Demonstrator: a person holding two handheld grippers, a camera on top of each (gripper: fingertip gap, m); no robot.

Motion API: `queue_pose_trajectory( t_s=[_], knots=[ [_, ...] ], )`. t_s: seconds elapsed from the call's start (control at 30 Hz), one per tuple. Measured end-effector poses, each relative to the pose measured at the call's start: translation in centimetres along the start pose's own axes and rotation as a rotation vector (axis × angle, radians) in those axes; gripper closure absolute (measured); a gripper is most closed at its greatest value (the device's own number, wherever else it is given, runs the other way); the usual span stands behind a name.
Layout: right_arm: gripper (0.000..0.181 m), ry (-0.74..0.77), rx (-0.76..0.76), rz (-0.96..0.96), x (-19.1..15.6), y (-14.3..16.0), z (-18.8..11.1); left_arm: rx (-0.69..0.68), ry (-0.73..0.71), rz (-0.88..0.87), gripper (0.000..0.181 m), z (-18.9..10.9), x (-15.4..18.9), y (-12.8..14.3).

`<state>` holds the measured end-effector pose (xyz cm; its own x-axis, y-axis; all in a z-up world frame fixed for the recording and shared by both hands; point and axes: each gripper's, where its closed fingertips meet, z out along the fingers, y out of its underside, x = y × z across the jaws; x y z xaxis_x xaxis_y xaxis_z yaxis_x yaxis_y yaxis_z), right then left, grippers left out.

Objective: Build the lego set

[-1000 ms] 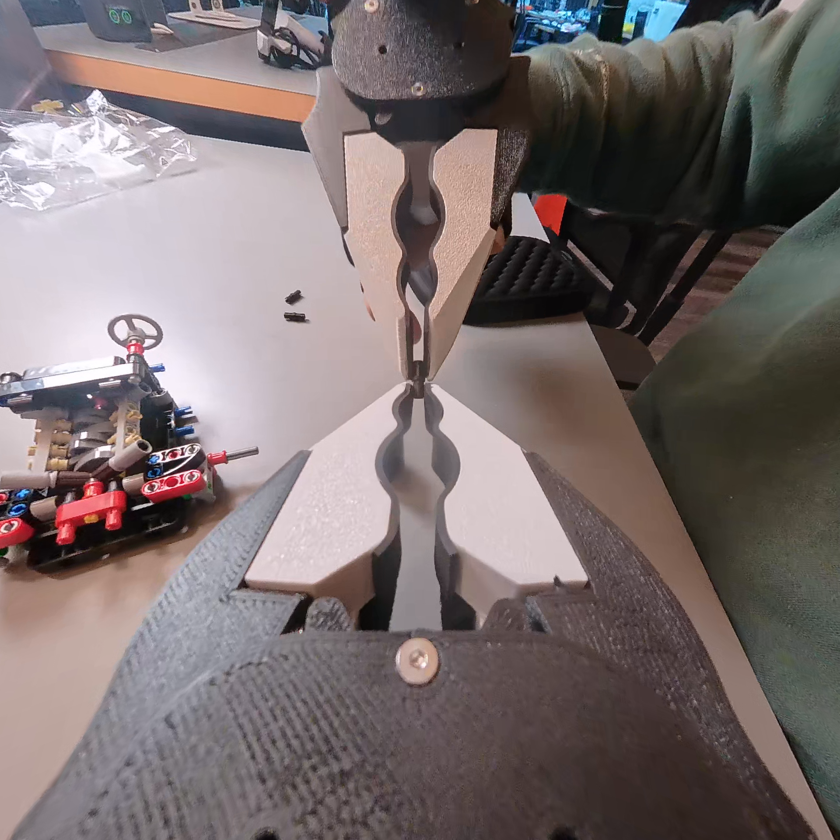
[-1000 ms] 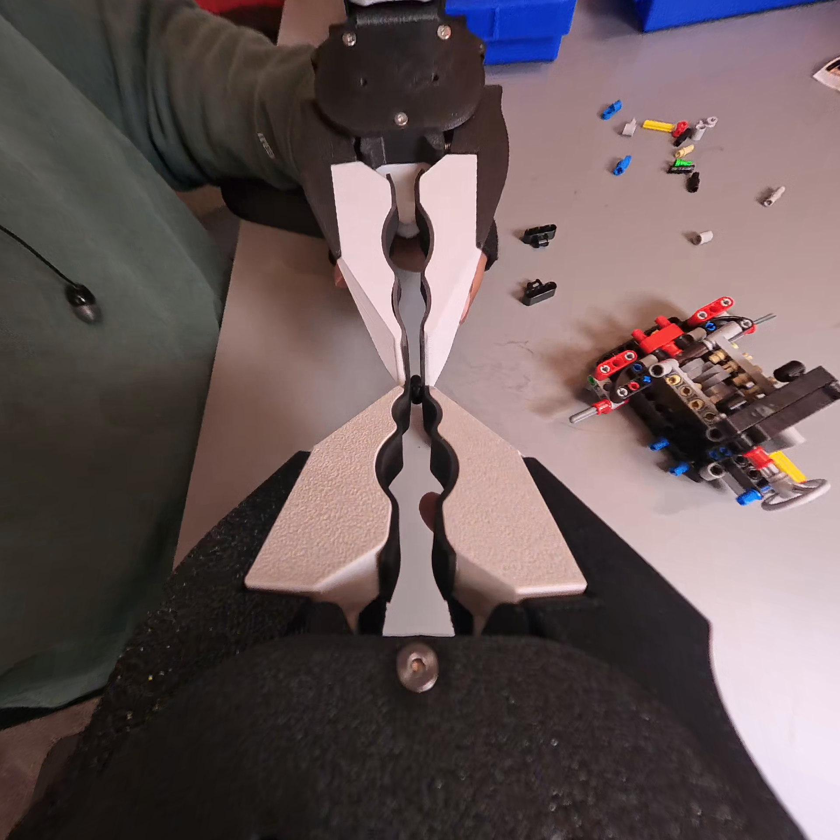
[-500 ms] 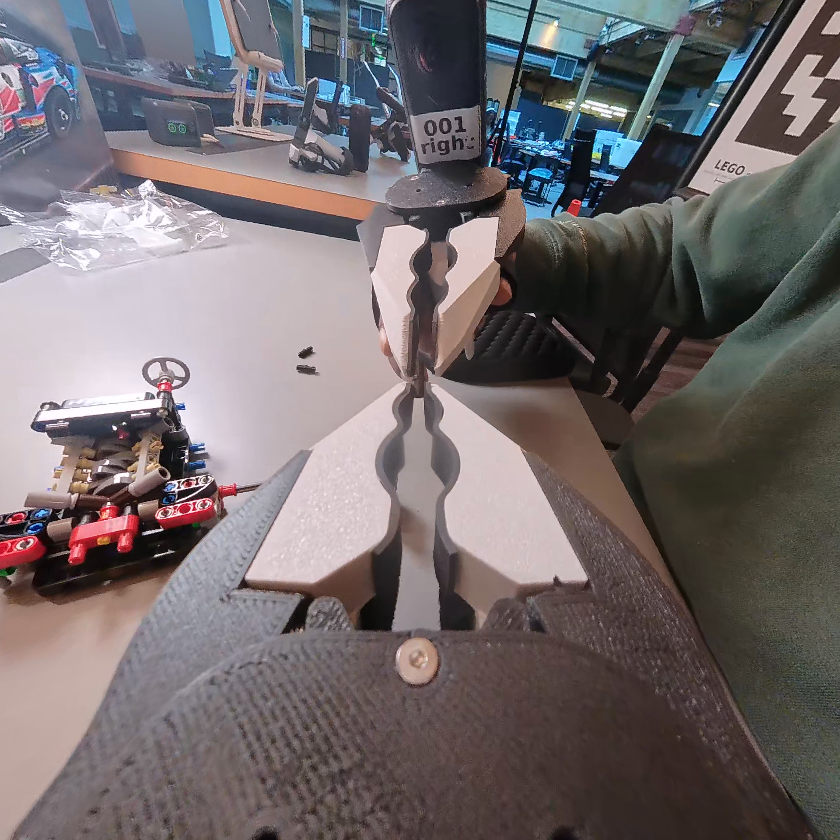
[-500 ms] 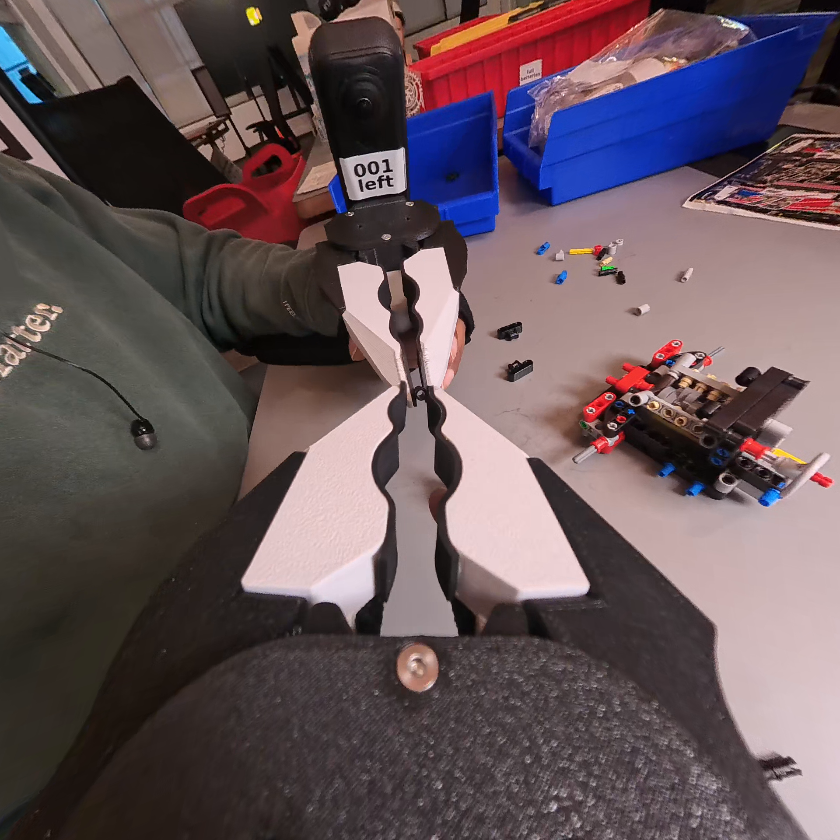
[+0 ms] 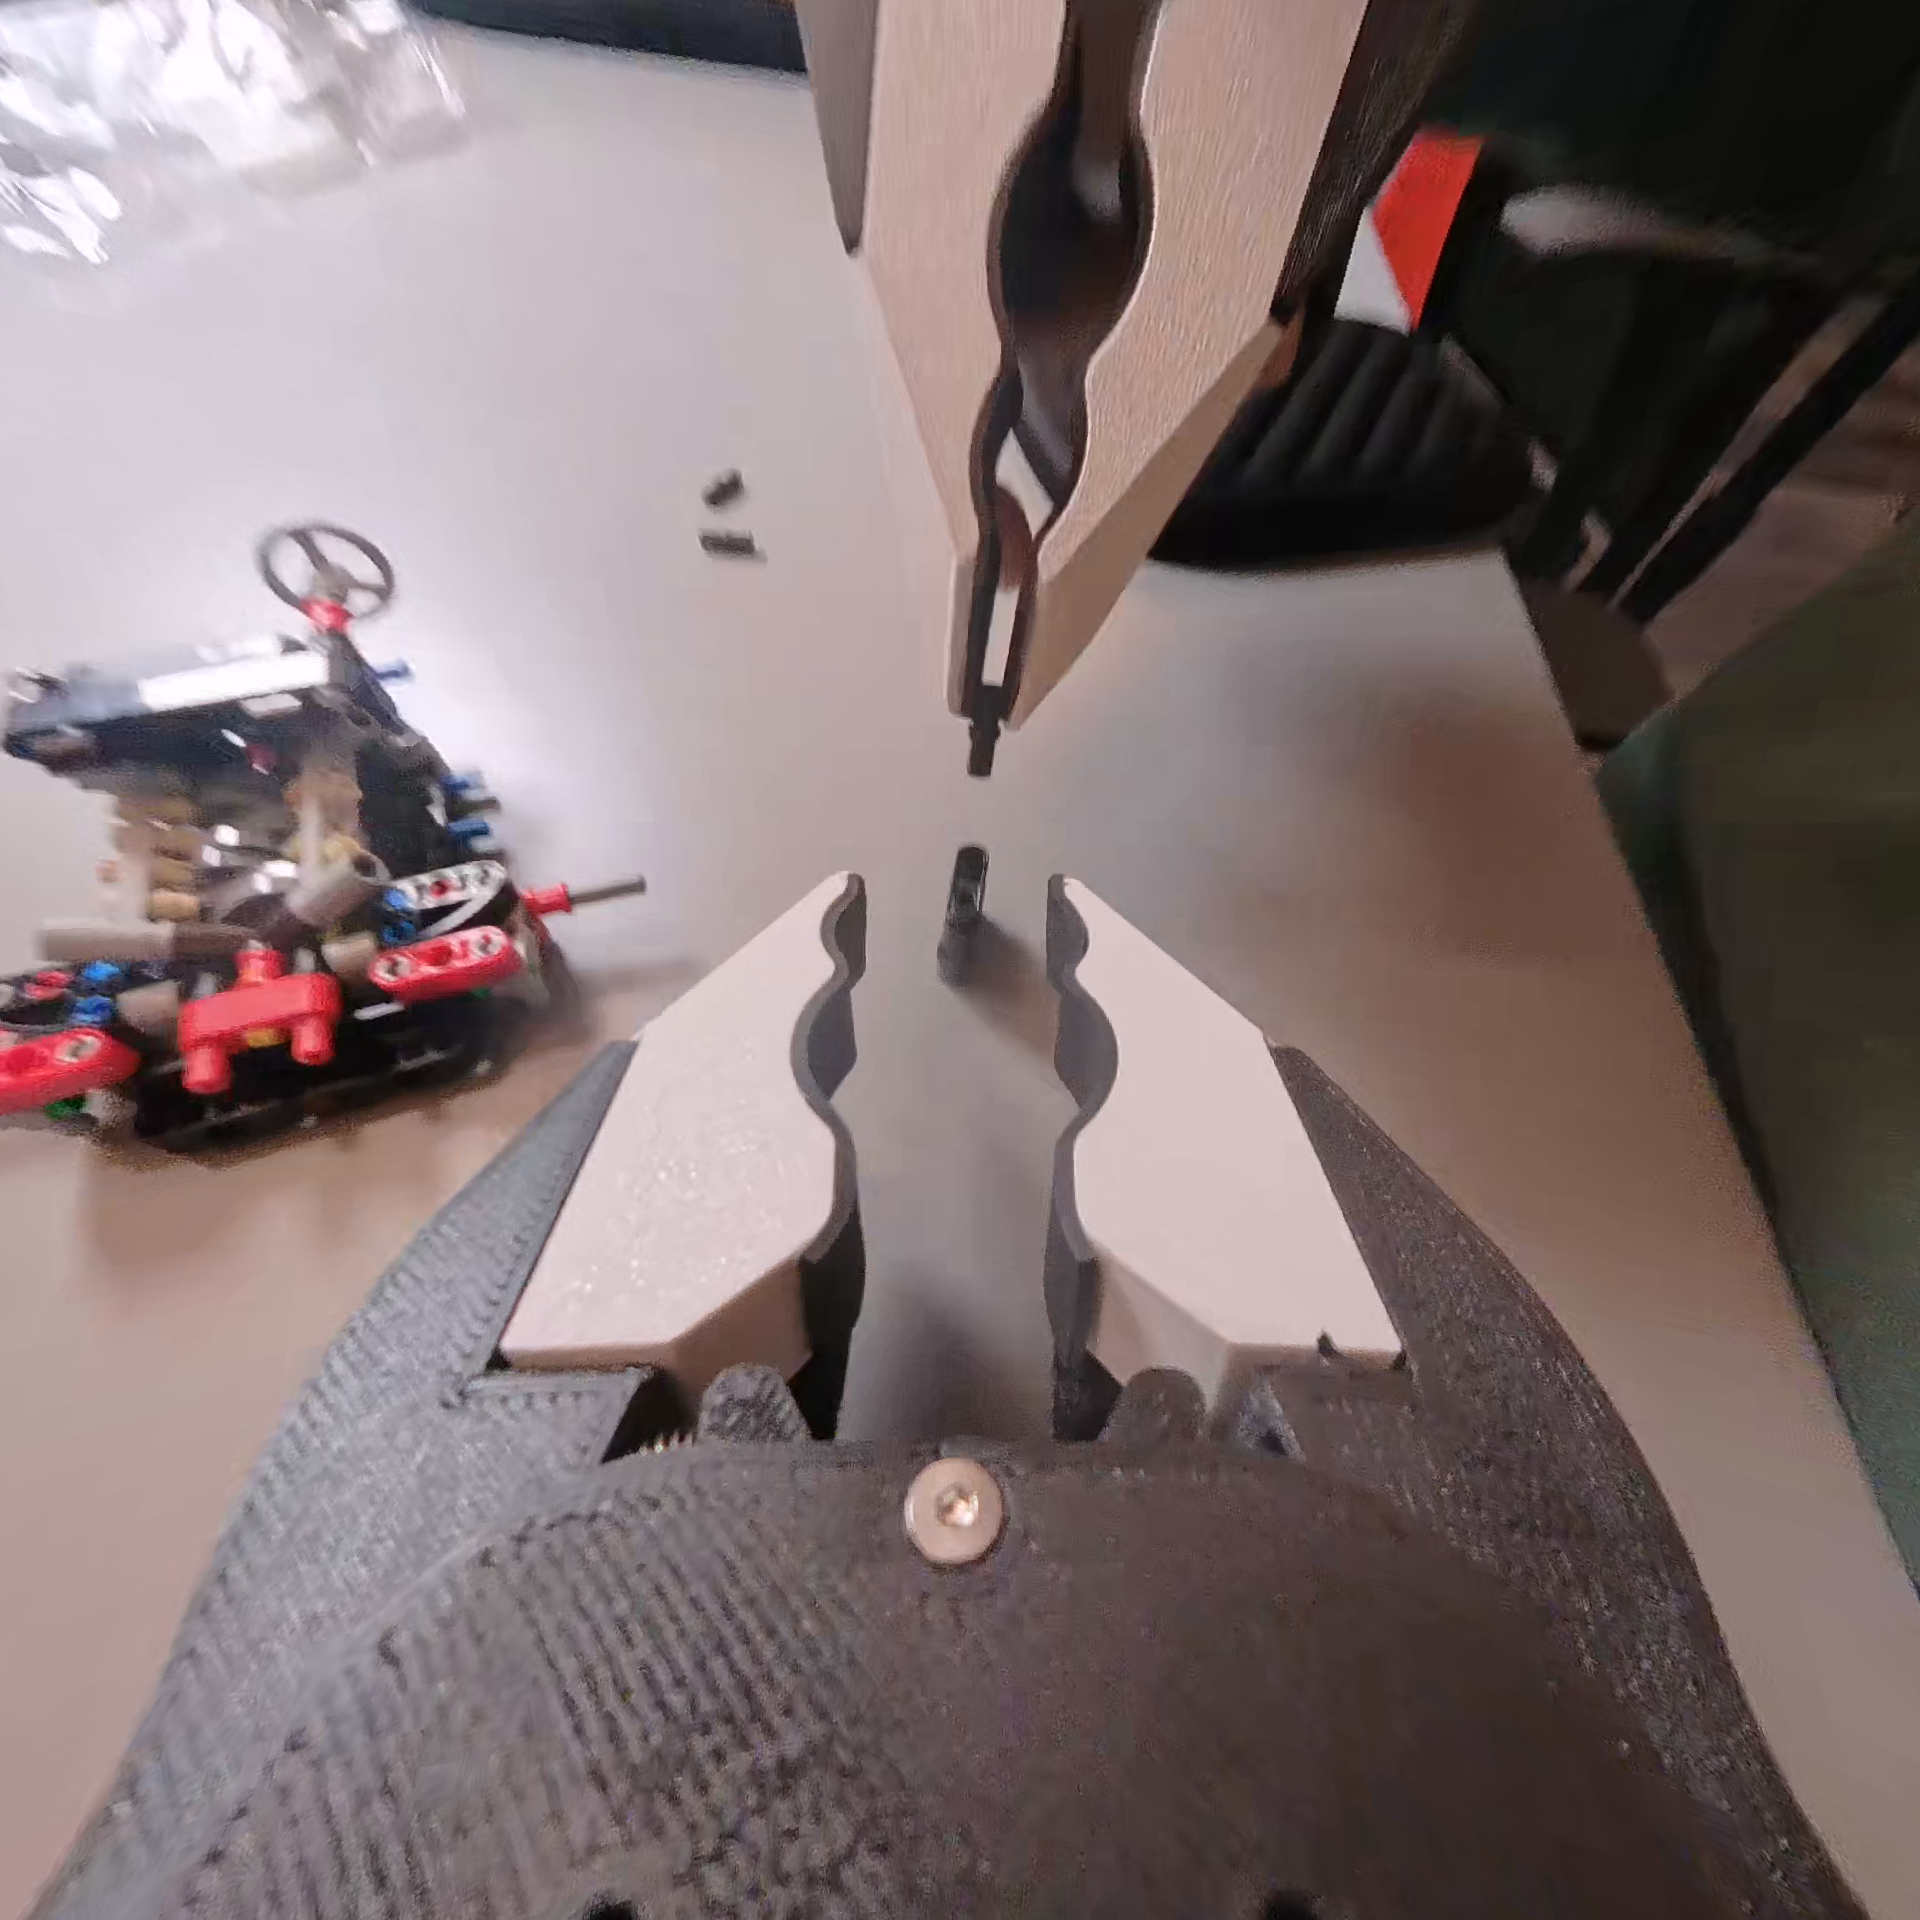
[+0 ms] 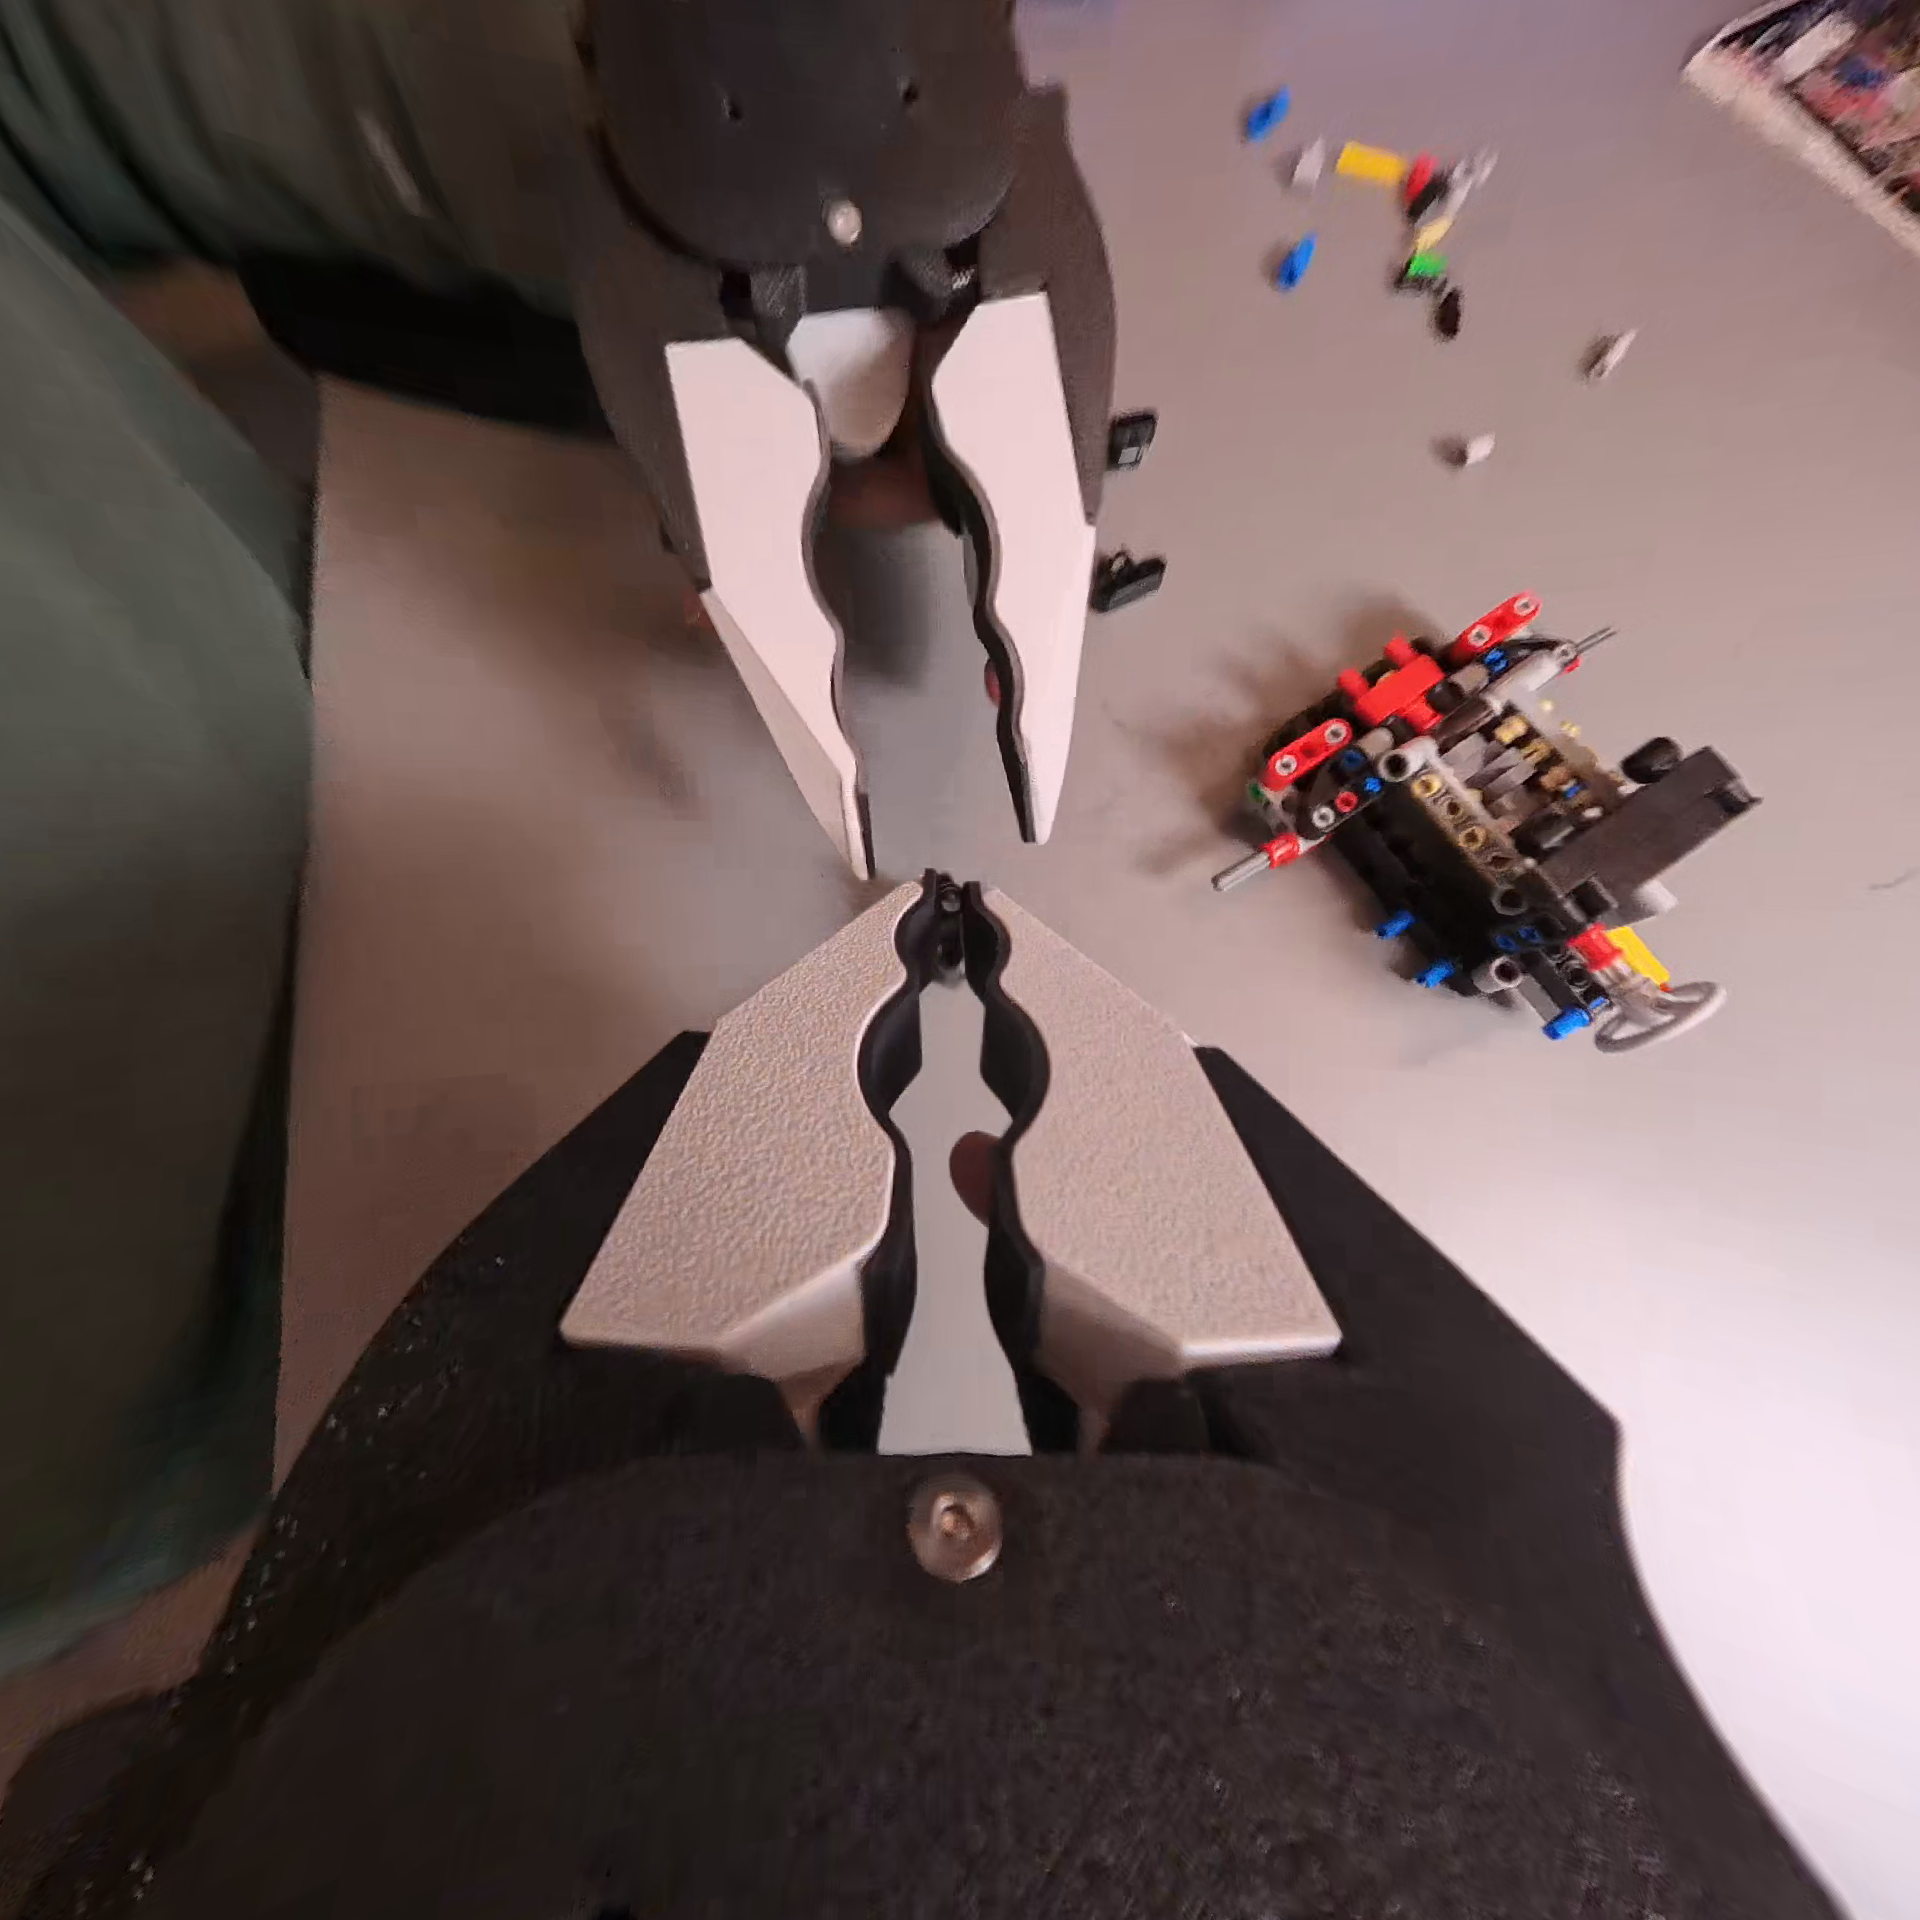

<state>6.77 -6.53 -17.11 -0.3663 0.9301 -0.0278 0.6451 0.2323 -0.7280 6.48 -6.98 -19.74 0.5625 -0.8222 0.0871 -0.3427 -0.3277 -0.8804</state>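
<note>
Left gripper (image 5: 956, 894) has its jaws spread wide with nothing in them; a small black piece (image 5: 964, 902) sits on the grey table (image 5: 644, 343) between its tips; right gripper (image 6: 943, 896) is pinching a black pin (image 5: 979, 743) (no readable writing anywhere, too blurry); half-built lego car (image 6: 1475, 810) sits off to the side, well apart.

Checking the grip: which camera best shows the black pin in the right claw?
Left wrist view: the black pin pokes out of the right claw. Right wrist view shows only a dark sliver between its tips.
</note>
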Motion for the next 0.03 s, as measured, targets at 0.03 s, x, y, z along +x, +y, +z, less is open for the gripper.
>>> queue_pose_trajectory(
  t_s=[0.03],
  knots=[
    [0.179,0.006,-0.068,-0.034,-0.03,0.57,0.32,-0.049,0.003,0.002,0.149,0.46,0.06,0.83]
  ],
)
